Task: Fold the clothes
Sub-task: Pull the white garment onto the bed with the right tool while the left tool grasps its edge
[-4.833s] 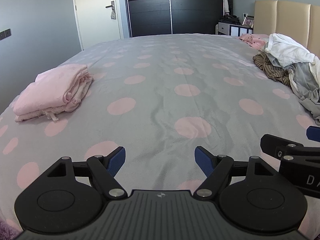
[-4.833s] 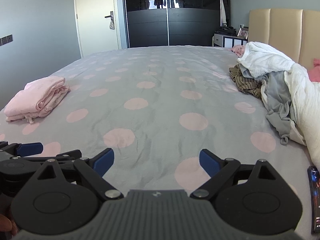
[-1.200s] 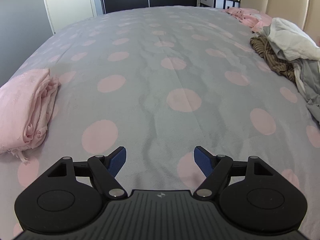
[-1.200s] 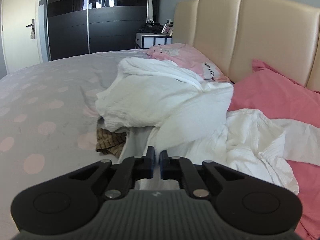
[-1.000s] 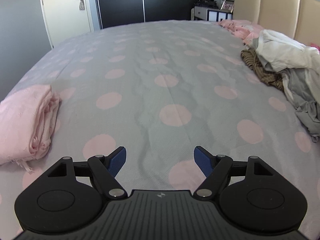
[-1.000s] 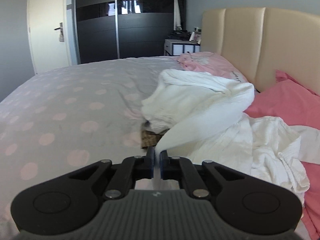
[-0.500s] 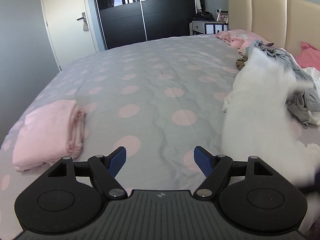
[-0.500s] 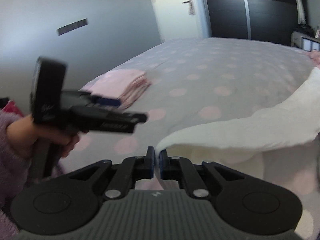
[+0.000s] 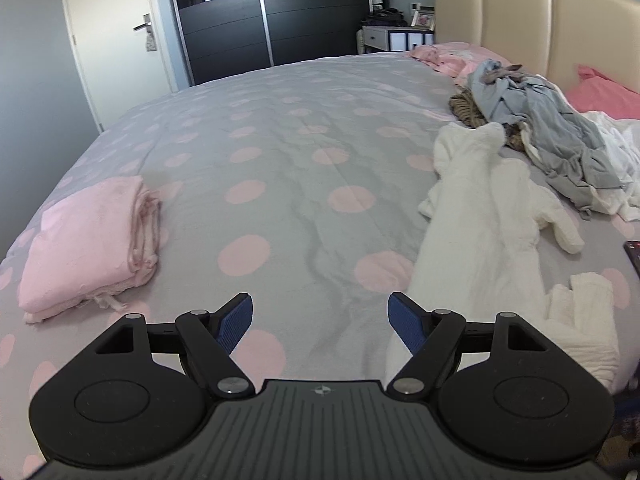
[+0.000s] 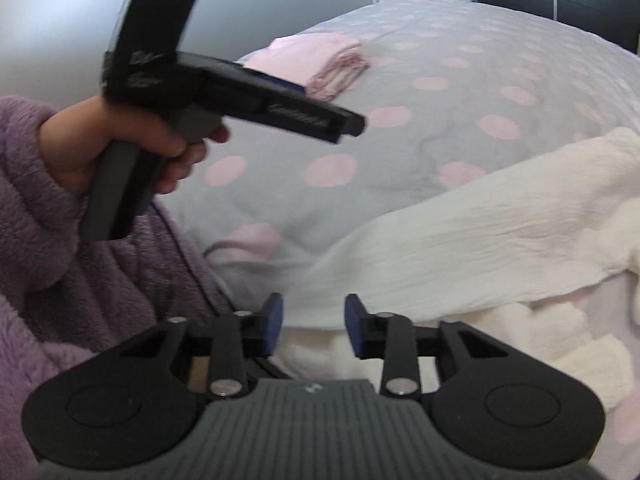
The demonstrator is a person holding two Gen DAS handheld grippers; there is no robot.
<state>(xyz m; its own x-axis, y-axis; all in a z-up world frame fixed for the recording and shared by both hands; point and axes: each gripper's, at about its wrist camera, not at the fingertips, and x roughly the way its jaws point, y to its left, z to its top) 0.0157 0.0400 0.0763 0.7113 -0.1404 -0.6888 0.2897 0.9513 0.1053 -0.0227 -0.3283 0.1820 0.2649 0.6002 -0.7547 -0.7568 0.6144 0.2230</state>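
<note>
The white garment (image 9: 480,216) lies stretched along the near right side of the polka-dot bedspread (image 9: 280,152), one end toward the unsorted clothes pile (image 9: 552,128) by the headboard (image 9: 520,20), the other at the bed's near edge, probably so it can be spread flat on open bedding; the right gripper (image 10: 312,322) hangs just over that near end with its jaws opening, blue pads apart and pressing on nothing, the cloth beneath rather than pinched, which reads as letting go; the left gripper (image 9: 320,322) hovers over bare bedspread beside the garment, fingers spread wide and empty, seemingly ready to take an edge; in the right wrist view a hand (image 10: 120,148) in a purple fleece sleeve (image 10: 36,208) holds it aloft; a folded pink garment (image 9: 88,248) sits at the far left, well apart, out of the working space.
</note>
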